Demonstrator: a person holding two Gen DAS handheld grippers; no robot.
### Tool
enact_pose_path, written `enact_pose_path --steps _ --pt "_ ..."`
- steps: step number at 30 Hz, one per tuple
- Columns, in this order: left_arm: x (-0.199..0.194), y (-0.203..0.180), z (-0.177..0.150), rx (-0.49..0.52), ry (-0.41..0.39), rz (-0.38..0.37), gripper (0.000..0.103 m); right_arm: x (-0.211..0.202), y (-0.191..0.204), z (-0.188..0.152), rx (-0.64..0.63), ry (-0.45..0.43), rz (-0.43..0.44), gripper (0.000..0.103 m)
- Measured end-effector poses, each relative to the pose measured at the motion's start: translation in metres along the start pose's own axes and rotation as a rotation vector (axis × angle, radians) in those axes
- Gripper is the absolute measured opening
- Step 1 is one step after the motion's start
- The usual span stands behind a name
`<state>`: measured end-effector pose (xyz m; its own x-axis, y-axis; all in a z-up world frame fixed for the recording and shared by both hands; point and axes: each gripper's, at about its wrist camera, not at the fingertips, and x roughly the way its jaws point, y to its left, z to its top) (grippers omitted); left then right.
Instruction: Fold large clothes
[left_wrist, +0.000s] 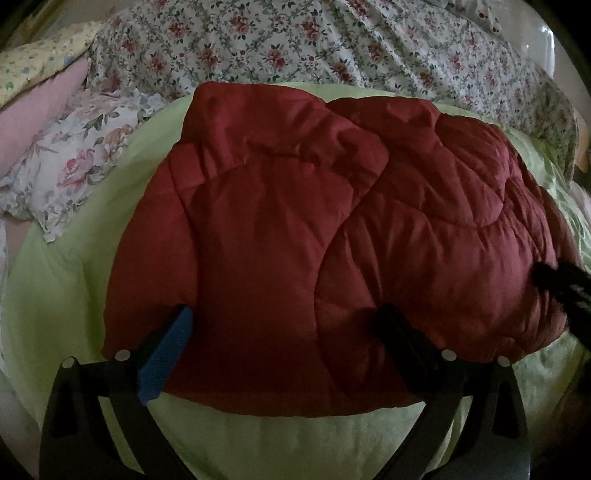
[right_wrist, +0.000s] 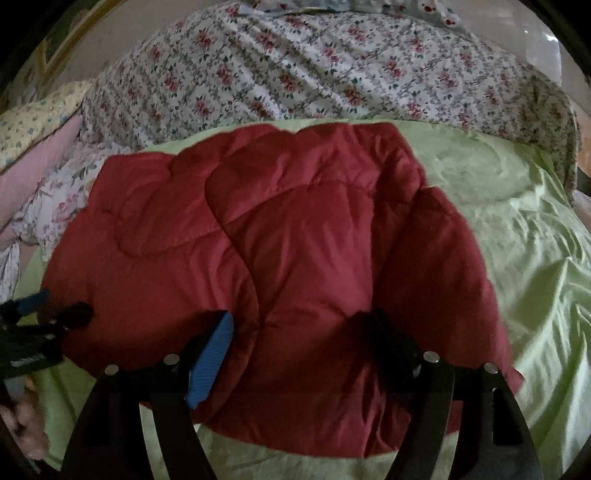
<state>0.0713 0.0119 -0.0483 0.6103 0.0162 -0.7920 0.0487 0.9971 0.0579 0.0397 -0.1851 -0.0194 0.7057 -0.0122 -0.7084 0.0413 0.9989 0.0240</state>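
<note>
Folded red quilted jacket (left_wrist: 295, 240) is straddled on the green sheet (left_wrist: 92, 221) by both wide-spread grippers, left gripper (left_wrist: 284, 332) and right gripper (right_wrist: 299, 339), nothing pinched.

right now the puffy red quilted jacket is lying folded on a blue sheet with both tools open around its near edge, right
Not quite: the sheet is light green, not blue, as the right wrist view shows. The rest holds: the puffy red quilted jacket lies folded on it, with the left tool and right tool open around its near edge.
</note>
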Motion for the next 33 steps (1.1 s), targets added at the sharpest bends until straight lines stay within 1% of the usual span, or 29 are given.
enact_pose_path --steps 4,6,9,11,17,22,31,33 --pt "0.002 0.000 0.000 -0.003 -0.002 0.002 0.103 -0.027 0.006 0.005 -0.014 -0.081 0.008 0.077" --pt "0.002 0.001 0.001 -0.002 -0.002 0.002 0.103 -0.024 0.010 0.007 -0.030 -0.069 0.021 0.077" --pt "0.004 0.002 0.001 0.002 -0.003 -0.005 0.103 0.006 0.004 -0.002 -0.021 0.014 -0.004 0.076" --pt "0.005 0.002 0.001 0.002 -0.006 -0.003 0.103 0.011 -0.001 -0.005 -0.014 0.000 -0.003 0.076" --pt "0.008 0.001 0.002 0.002 -0.014 -0.007 0.103 0.016 -0.007 0.000 -0.001 -0.002 -0.011 0.076" --pt "0.008 0.002 0.002 0.002 -0.016 -0.008 0.103 0.017 -0.005 0.001 -0.005 -0.003 -0.019 0.077" --pt "0.004 0.003 0.002 -0.008 -0.005 -0.015 0.103 0.003 -0.007 0.000 0.020 0.000 0.005 0.077" --pt "-0.001 0.005 0.000 -0.016 -0.001 -0.024 0.103 -0.001 -0.007 0.000 0.021 0.003 0.008 0.079"
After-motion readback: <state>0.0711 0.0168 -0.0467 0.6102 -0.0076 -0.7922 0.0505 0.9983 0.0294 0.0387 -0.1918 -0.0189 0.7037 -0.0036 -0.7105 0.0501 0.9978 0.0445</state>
